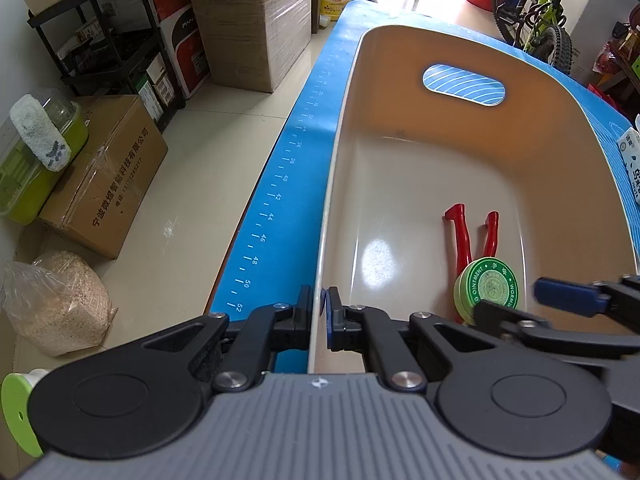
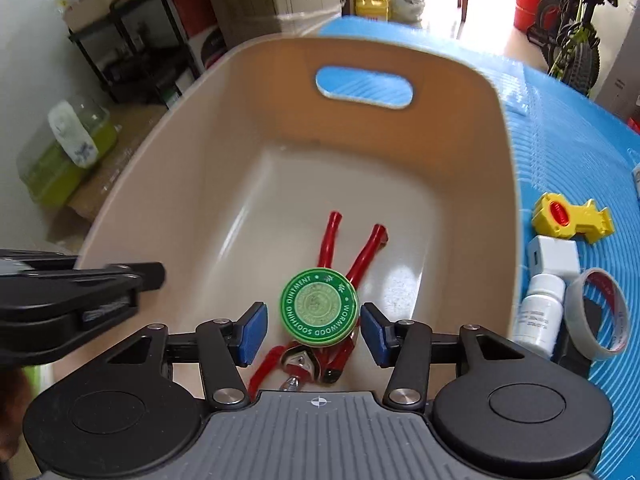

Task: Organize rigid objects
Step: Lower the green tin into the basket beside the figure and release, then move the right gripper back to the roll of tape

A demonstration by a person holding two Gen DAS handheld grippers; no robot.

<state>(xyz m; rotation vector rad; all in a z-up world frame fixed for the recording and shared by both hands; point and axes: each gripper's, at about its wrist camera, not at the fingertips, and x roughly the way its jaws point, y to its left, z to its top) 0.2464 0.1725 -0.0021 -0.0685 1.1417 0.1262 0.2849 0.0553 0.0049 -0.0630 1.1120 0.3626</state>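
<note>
Green ointment tin (image 2: 319,306) lying on red pliers (image 2: 362,258) near the beige bin's (image 2: 168,184) front wall. Right hand-held gripper (image 2: 313,334) spread wide around it, seemingly releasing. Left hand-held gripper (image 1: 319,314) pinching the bin's left rim, probably steadying.

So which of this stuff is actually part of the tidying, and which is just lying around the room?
Part of the job:
beige bin
green ointment tin and red pliers, both in the bin
yellow tool, white adapter, white bottle and tape roll, waiting on the blue mat

Just lying about:
cardboard boxes
bicycle
yellow jugs
</note>
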